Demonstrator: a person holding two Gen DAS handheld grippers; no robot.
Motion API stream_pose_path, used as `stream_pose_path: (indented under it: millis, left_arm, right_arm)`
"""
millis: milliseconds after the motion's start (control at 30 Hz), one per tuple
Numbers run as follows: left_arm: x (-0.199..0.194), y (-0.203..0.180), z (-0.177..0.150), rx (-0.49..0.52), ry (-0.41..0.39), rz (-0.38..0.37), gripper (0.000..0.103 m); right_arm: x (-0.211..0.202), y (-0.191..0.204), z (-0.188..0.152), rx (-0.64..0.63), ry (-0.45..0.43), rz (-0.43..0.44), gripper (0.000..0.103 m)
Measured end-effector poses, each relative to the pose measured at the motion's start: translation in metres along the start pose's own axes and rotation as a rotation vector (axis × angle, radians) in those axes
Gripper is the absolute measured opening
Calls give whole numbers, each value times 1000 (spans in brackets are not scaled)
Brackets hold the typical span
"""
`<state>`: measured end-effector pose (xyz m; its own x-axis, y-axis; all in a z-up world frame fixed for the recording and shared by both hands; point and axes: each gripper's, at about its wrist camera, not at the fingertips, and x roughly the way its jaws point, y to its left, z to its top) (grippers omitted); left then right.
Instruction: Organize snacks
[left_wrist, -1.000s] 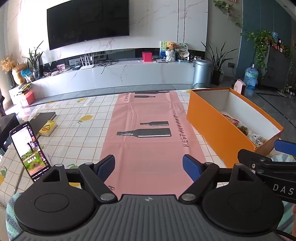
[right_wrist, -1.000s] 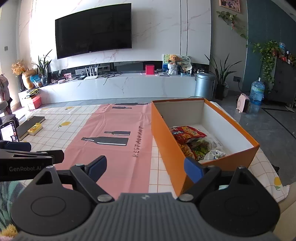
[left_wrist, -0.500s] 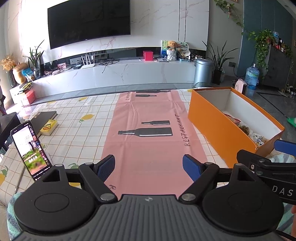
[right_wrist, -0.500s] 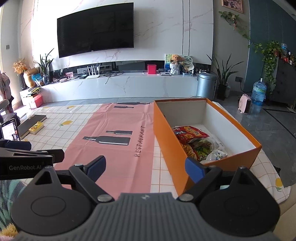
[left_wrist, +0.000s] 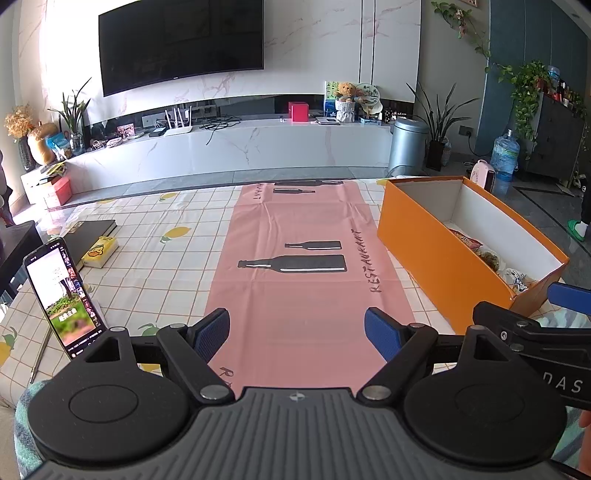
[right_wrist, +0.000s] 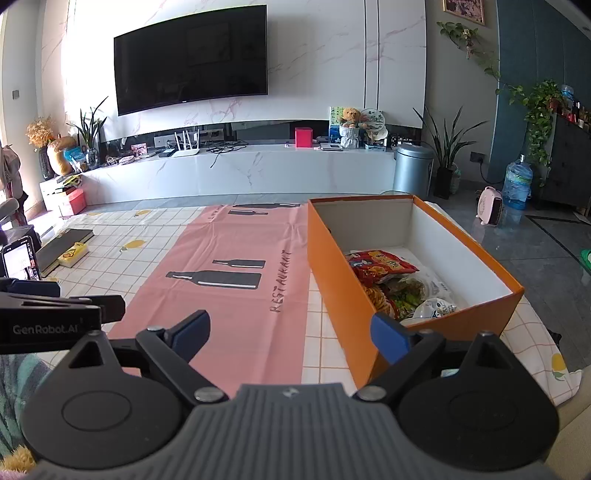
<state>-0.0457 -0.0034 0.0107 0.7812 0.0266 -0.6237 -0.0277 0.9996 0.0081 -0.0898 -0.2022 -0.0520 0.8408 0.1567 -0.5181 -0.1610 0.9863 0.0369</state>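
Hovering side by side above pink bottle-print mat (left_wrist: 306, 266) | left gripper (left_wrist: 297, 328) and right gripper (right_wrist: 291, 332): jaws spread wide, empty | crinkly snack packets (right_wrist: 391, 280) lie gathered inside open orange cardboard box (right_wrist: 343, 280), likely finished | checked surface (left_wrist: 155, 266) shows no loose snacks

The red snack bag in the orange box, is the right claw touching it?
Apart. The right wrist view shows the open right claw empty, well short of the red snack bag lying inside the orange box.
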Motion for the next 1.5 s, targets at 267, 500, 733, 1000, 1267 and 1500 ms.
stream_pose_path:
  millis: [267,500,733,1000,1267,1500]
  left_arm:
    - [-3,-1,0,8,4,4,97]
    - [-3,-1,1,12,4,7,97]
    - [-5,-1,1,11,-4,16,97]
    - [-6,-1,3,14,-9,18,97]
    - [-8,1,5,7,-12,23,97]
    - [-9,4,6,-14,-17,21,97]
  right_arm:
    - [0,1,0,-7,-4,3,91]
    - [-2,3,-2,-22,-9,6,91]
    - [-2,3,-3,-19,-6,7,91]
    - [-2,3,-2,-20,-6,12,91]
    - [0,5,-1,-28,0,19,91]
    - [2,6,0,-31,13,27,91]
